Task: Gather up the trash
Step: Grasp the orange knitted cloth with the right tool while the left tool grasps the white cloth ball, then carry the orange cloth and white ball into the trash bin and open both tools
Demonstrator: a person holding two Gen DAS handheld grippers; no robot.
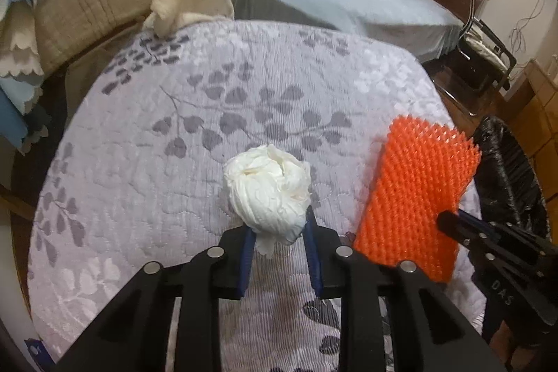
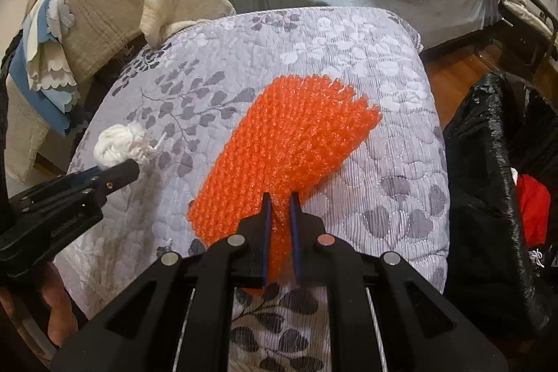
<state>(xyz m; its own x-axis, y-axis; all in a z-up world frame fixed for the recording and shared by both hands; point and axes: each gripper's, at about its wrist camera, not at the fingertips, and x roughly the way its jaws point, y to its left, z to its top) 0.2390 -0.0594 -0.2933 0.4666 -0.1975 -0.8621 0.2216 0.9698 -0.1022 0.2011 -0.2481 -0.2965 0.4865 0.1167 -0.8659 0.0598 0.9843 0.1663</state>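
Sitting between left hand-held gripper [image 1: 279, 225] pads: tissue wad [image 1: 266, 187].

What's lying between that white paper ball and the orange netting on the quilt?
Nothing; only bare leaf-patterned quilt separates the white paper wad from the orange foam net, clearest in the right wrist view.

A crumpled white paper wad [image 1: 266, 189] lies on the grey leaf-patterned quilt [image 1: 174, 128] — left of an orange foam-mesh sleeve [image 1: 415, 194]; a black-lined trash bin [image 2: 495, 197] stands right of the quilt.
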